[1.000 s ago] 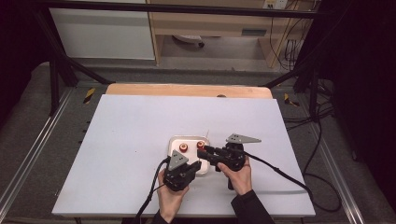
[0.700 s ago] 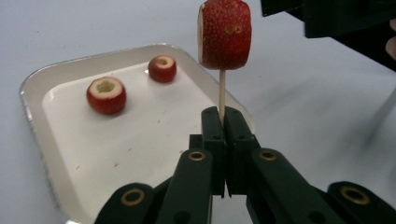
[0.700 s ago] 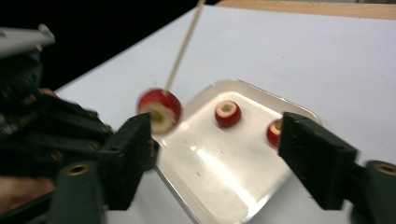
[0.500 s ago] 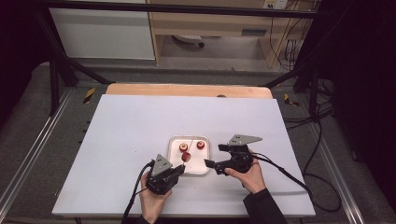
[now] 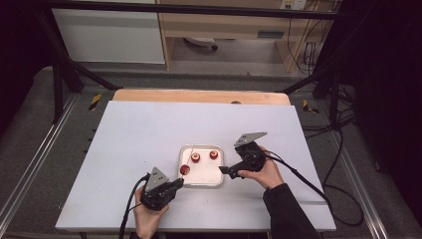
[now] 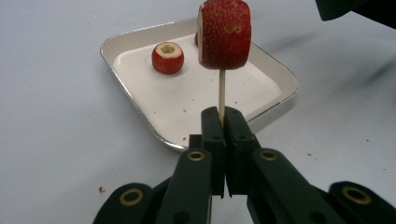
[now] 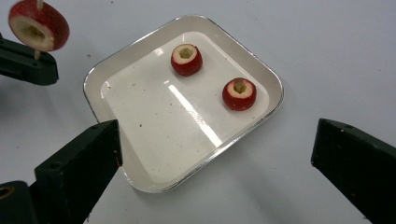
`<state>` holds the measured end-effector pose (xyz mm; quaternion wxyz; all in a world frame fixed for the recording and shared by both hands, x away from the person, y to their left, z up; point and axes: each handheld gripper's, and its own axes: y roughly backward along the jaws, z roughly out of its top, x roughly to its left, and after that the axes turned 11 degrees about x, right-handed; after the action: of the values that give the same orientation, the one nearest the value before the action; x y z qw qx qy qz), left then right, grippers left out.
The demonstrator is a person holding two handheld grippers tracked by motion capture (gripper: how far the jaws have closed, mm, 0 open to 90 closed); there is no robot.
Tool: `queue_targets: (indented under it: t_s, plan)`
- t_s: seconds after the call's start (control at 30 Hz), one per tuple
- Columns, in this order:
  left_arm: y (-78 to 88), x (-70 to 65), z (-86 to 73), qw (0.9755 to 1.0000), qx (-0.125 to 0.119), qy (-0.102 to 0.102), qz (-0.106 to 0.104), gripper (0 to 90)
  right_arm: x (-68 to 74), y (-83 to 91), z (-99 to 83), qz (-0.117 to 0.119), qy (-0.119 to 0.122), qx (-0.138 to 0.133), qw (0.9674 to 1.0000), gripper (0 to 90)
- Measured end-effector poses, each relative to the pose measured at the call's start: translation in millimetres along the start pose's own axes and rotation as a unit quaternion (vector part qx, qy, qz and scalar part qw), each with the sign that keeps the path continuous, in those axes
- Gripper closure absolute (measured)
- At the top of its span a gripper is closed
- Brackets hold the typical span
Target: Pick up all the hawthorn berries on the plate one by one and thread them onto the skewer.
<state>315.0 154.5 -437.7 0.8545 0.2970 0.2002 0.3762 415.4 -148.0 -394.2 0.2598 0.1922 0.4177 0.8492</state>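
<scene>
Threading cored red fruit pieces onto a thin wooden skewer [image 6: 222, 91] looks to be the step in hand: the left gripper [image 6: 222, 122] is clamped tight on the skewer's lower end, and one fruit piece [image 6: 224, 33] already sits high on the stick. In the high view the skewer rises from the left gripper [image 5: 177, 182] toward about 1 o'clock, so its long axis runs up and away from the person, free tip over the white tray [image 5: 201, 182]. The right gripper [image 5: 225, 170], at the tray's 3 o'clock edge, has just been opening its jaws and now stands wide with nothing between them. Two more pieces, a nearer one [image 7: 187, 59] and a farther one [image 7: 239, 94], lie cored side up in the tray [image 7: 140, 179], well apart from each other. The next move probably calls for the right gripper to pinch one piece by its sides, leaving the hole free to meet the skewer's tip.
</scene>
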Motion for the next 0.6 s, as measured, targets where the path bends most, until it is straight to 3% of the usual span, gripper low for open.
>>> queue_targets:
  t_s: [0.1, 0.17, 0.23, 0.6]
  plan:
    - [0.1, 5.0, -1.6, 0.9999, -0.001, -0.011, -0.004, 88.2, -1.4, -5.7, 6.3, -0.007, 0.012, 0.021, 0.9997, 2.6]
    - [0.0, 5.9, -2.7, 1.0, -0.001, -0.006, -0.006, 88.2, -2.4, -9.6, 9.7, -0.006, 0.019, 0.033, 0.9993, 2.5]
    - [0.1, 6.7, -3.9, 1.0, 0.001, -0.002, -0.009, 88.2, -3.0, -14.0, 13.1, -0.014, 0.017, 0.038, 0.999, 3.5]
    - [1.9, 9.1, -5.0, 0.9999, 0.004, 0.0, -0.014, 88.1, -11.1, -26.6, 32.3, -0.011, 0.021, 0.071, 0.9972, 6.3]
